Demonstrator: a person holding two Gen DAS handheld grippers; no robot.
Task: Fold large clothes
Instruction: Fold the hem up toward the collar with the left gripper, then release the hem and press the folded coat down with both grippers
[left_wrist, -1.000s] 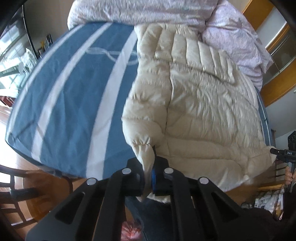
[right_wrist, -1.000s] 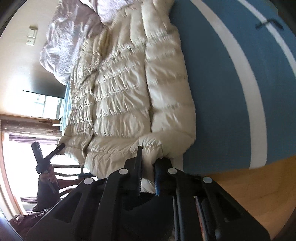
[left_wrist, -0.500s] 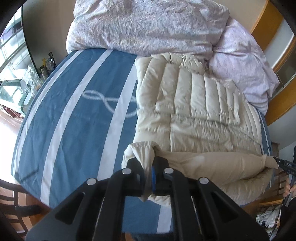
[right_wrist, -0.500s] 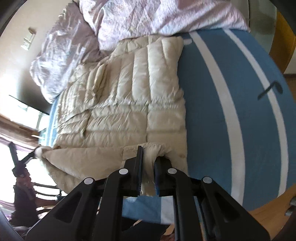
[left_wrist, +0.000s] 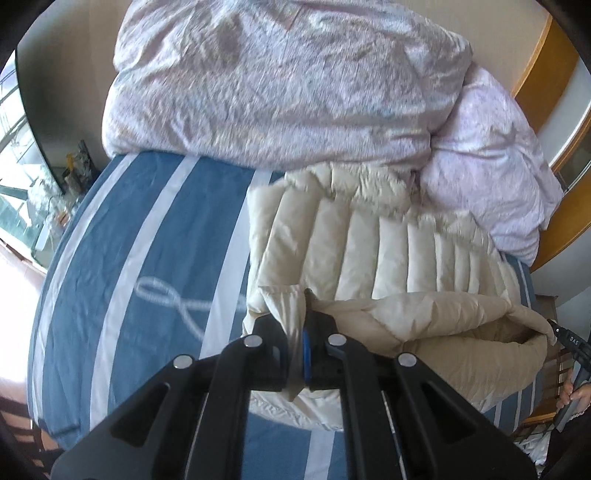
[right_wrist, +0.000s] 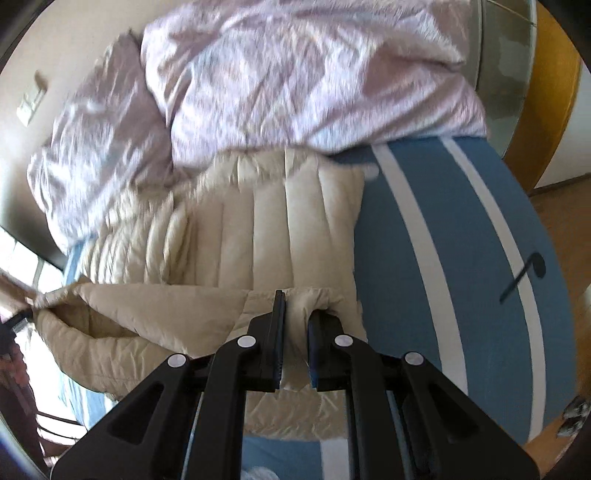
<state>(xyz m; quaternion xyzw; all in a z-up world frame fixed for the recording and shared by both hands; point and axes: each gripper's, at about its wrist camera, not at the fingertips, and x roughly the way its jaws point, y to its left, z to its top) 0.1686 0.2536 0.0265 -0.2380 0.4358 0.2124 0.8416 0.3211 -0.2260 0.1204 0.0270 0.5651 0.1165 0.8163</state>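
A cream quilted down jacket (left_wrist: 373, 254) (right_wrist: 255, 240) lies on a blue bed cover with white stripes (left_wrist: 147, 258) (right_wrist: 443, 240). Its lower part is lifted and doubled over towards the collar, forming a raised fold. My left gripper (left_wrist: 300, 334) is shut on one corner of the jacket's hem. My right gripper (right_wrist: 295, 325) is shut on the opposite hem corner, with bunched fabric between its jaws. In the left wrist view the other gripper's tip (left_wrist: 569, 339) shows at the fold's far end.
A crumpled pale lilac duvet (left_wrist: 288, 81) (right_wrist: 295, 74) is piled at the head of the bed, touching the jacket's collar. Wooden trim (left_wrist: 546, 66) and wood floor (right_wrist: 554, 206) flank the bed. A dark chair (left_wrist: 22, 428) stands low on the left. A person's hand (left_wrist: 576, 395) shows at right.
Both grippers have carried the jacket's hem up from the bed's foot edge and over towards the collar, folding the lower part onto the body. Their grip has stayed the same.
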